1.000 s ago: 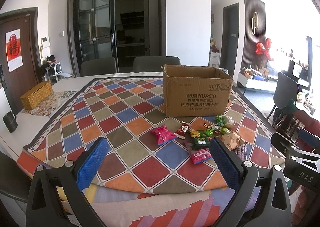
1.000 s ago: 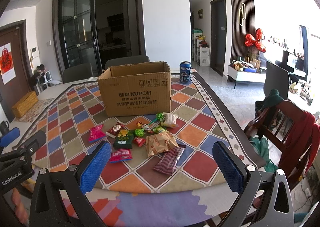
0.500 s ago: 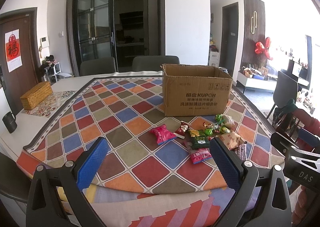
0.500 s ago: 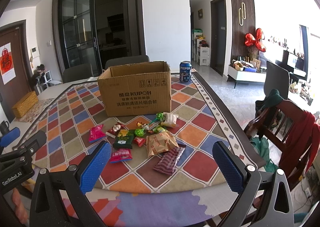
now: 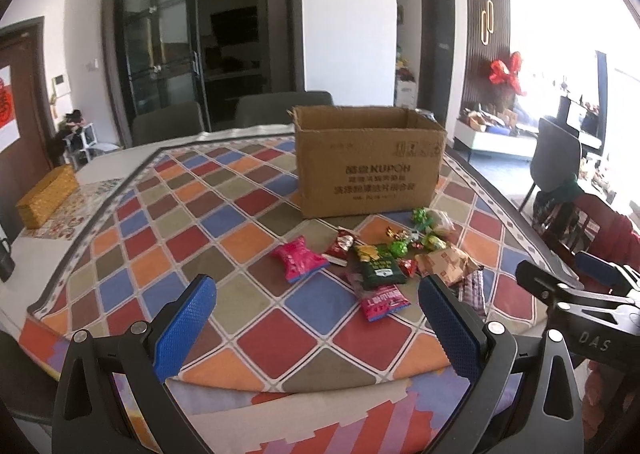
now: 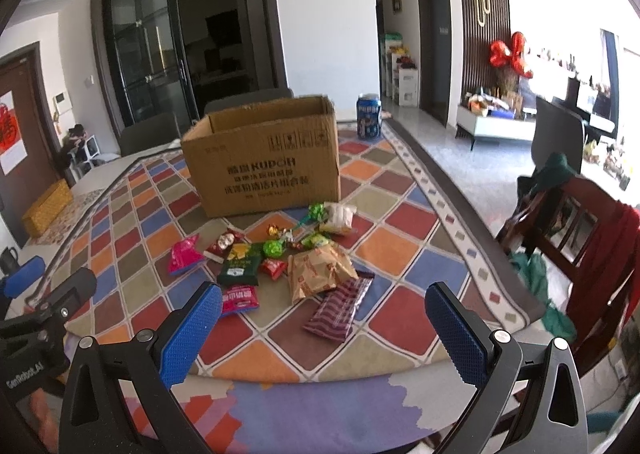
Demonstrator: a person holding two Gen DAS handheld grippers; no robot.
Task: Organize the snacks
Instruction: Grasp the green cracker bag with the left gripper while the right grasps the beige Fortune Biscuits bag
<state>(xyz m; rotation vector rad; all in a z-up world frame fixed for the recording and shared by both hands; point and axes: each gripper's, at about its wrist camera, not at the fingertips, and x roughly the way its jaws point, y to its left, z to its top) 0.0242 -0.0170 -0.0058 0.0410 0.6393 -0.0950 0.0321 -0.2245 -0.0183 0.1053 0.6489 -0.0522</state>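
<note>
Nothing grabbed yet — left gripper [image 5: 316, 318] and right gripper [image 6: 324, 324] both hang wide open and empty over the table's [image 6: 256, 364] near edge. Snacks [image 6: 280, 258] sit piled mid-table, right in front of the cardboard box [image 6: 264, 166] — next move's probably reaching in for the closest packet.

Cloth [image 6: 400, 250] is checked in red, orange, blue, olive & brown diamonds w/ white lines, grey-bordered. Box [image 6: 264, 170] is brown w/ black print. Packets are seen in pink [image 6: 182, 254], dk green [image 6: 239, 268], tan w/ orange print [image 6: 320, 270] & maroon-striped [image 6: 340, 308]; sweets [image 6: 273, 248] in bright green foil. Can [image 6: 369, 116] is blue. Pads [image 6: 192, 330] are blue & dimpled on black frames
</note>
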